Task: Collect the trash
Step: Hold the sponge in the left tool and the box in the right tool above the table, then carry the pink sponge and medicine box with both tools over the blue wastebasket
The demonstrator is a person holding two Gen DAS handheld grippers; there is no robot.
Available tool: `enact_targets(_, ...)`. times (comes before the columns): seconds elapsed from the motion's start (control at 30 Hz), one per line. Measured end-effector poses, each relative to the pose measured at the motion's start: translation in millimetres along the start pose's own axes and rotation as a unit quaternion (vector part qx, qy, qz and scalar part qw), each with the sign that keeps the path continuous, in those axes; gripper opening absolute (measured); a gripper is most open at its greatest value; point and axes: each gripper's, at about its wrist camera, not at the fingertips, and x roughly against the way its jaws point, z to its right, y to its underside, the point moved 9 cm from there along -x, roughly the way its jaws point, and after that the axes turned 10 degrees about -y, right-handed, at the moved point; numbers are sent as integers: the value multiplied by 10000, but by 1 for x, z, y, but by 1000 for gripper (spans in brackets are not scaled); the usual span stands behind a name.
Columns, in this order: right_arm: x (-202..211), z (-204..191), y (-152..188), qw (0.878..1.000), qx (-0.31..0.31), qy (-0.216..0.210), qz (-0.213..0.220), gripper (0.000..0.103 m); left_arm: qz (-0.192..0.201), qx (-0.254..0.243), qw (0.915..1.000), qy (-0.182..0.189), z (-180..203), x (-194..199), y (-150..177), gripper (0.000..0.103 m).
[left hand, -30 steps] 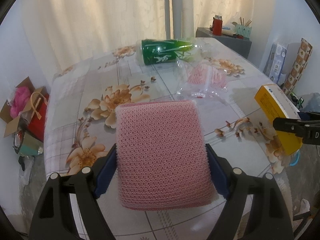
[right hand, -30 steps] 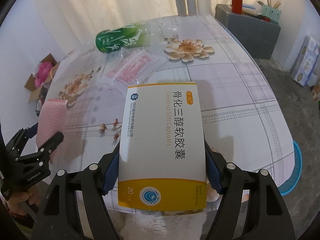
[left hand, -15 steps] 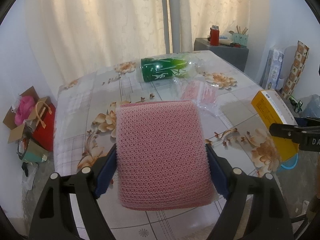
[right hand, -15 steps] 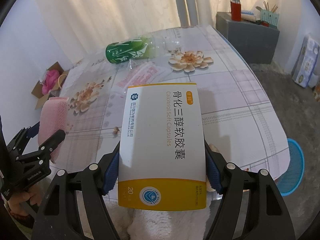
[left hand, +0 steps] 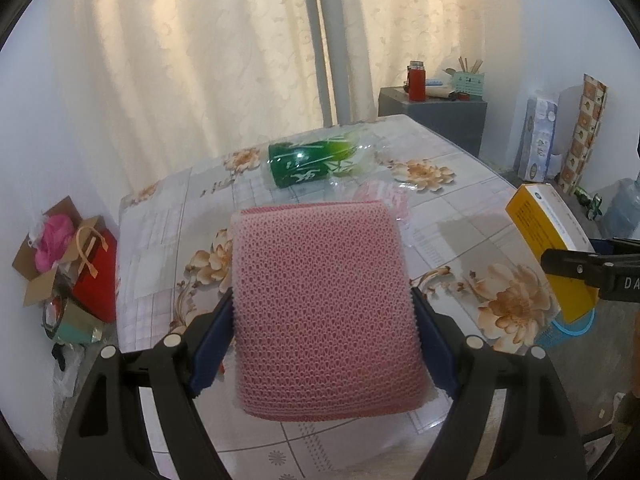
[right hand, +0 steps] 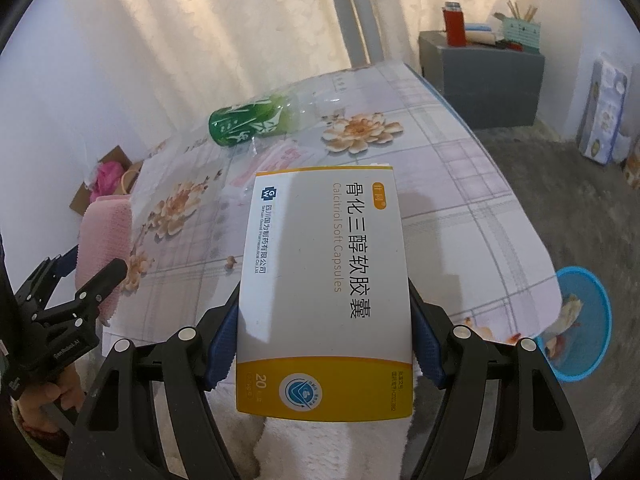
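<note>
My left gripper (left hand: pixel 324 312) is shut on a pink mesh sponge pad (left hand: pixel 326 308) and holds it above the near part of the flowered table (left hand: pixel 168 240). My right gripper (right hand: pixel 324 320) is shut on a white and yellow medicine box (right hand: pixel 326 292), held above the table's near edge. The box also shows at the right in the left wrist view (left hand: pixel 548 248); the pad shows at the left in the right wrist view (right hand: pixel 104 236). A green plastic bottle (left hand: pixel 316 162) lies on its side at the far end of the table. A clear wrapper with red print (right hand: pixel 276 160) lies in front of it.
A blue mesh basket (right hand: pixel 580 324) with scraps in it stands on the floor right of the table. A grey cabinet (right hand: pixel 484 76) with a red flask stands at the back right. Boxes and a red bag (left hand: pixel 76 264) sit on the floor at the left. Curtains hang behind.
Both grippers have risen and drawn back from the table with their loads held; the table looks smaller and further, and the blue basket has come into the right wrist view.
</note>
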Motion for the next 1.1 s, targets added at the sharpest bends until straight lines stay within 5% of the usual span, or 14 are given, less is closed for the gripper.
enact_targets(0.4, 46, 63, 16, 9973, -585, 249, 381, 68, 314, -500, 9977, 339, 57, 18, -26, 80)
enact_targets(0.63, 77, 124, 32, 9890, -1234, 532, 612, 68, 417, -771, 9908, 1035, 113, 24, -49, 80)
enact_targets(1.1, 135, 266, 96, 9450, -2724, 1423, 1115, 68, 237, -1683, 9490, 2656, 277, 39, -92, 80)
